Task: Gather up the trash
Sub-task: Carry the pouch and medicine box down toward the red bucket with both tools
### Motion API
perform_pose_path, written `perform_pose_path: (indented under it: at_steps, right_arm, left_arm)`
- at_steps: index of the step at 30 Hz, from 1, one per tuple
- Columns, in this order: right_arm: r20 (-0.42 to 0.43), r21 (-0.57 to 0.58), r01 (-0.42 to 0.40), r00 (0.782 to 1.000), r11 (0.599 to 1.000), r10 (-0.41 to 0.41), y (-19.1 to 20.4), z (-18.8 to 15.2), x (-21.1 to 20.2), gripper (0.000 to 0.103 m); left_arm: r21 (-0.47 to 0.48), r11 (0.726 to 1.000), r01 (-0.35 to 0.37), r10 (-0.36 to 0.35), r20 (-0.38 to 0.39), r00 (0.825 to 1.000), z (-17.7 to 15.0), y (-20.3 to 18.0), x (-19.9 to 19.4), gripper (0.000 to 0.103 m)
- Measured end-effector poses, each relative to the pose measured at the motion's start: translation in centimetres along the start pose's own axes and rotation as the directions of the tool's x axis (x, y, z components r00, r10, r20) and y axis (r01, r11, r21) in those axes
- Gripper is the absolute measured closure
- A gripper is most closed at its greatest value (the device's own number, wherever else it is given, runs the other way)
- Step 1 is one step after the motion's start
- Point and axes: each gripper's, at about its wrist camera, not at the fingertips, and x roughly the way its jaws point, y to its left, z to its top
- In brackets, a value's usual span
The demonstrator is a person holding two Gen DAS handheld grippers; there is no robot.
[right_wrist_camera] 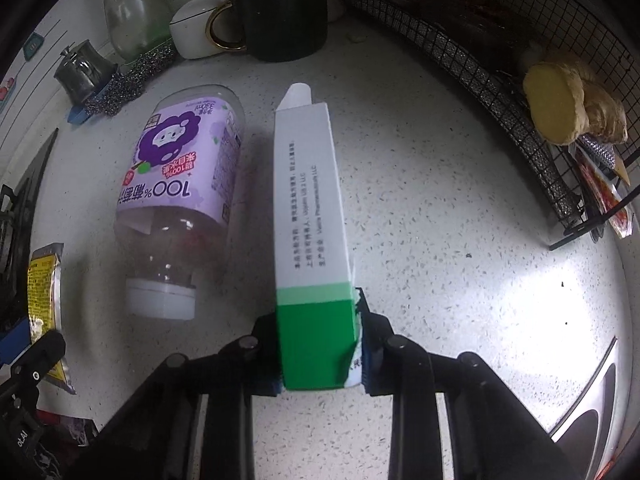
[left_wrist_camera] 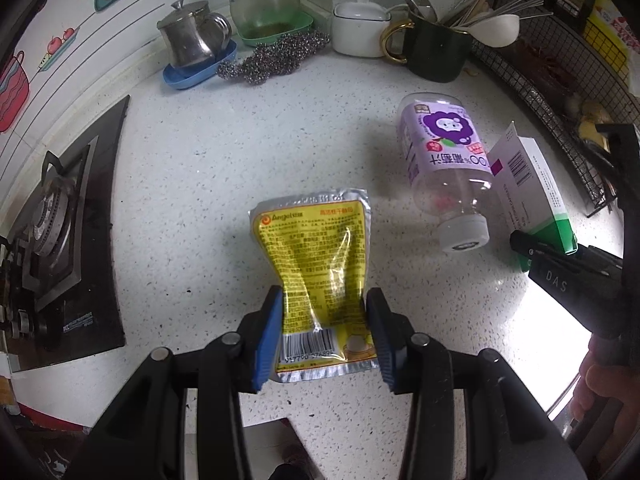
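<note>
Carton [right_wrist_camera: 310, 220] pinched in right gripper [right_wrist_camera: 320, 344]; left gripper [left_wrist_camera: 324, 332] clamps yellow sachet [left_wrist_camera: 316, 264].

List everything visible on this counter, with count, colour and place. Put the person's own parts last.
yellow packet: 1, yellow and silver, between the left jaws
carton: 1, white with green end, between the right jaws
juice bottle: 1, clear with purple label, white cap, lying beside the carton
dark mug: 1, gold handle, holds utensils, at the back
white lidded pot: 1, beside the mug
steel pot: 1, on a blue tray
steel scourers: 2, back
wire basket: 1, black, right, holds ginger
gas hob: 1, black, left
left gripper: 1, blue pads
right gripper: 1, black
hand: 1, right edge
</note>
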Motion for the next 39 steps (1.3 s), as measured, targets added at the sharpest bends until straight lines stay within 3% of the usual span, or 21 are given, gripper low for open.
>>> perform_pose_path:
  at_steps: [7,17,28,39]
  right_arm:
    - [0.084,-0.038,-0.021,0.996,0.999,0.024,1.8,-1.6,-2.5,0.080]
    - [0.125,-0.049,-0.021,0.992,0.999,0.027,3.7,-4.0,-7.8,0.080]
    - [0.174,-0.080,-0.078,0.980,0.994,0.091,5.3,-10.6,-16.2,0.080]
    - [0.239,-0.094,-0.069,0.967,0.993,0.090,10.9,-17.3,-22.7,0.080]
  left_arm:
    - [0.002,1.000,0.009,-0.009,0.026,1.000,-1.3,0.6,-2.0,0.064]
    - [0.037,0.999,0.028,-0.031,0.064,0.997,-4.5,2.3,-6.7,0.064]
    - [0.109,0.991,0.076,-0.092,0.146,0.985,-8.1,4.7,-12.8,0.064]
    - [0.126,0.987,0.096,-0.123,0.227,0.966,-14.0,9.8,-17.3,0.064]
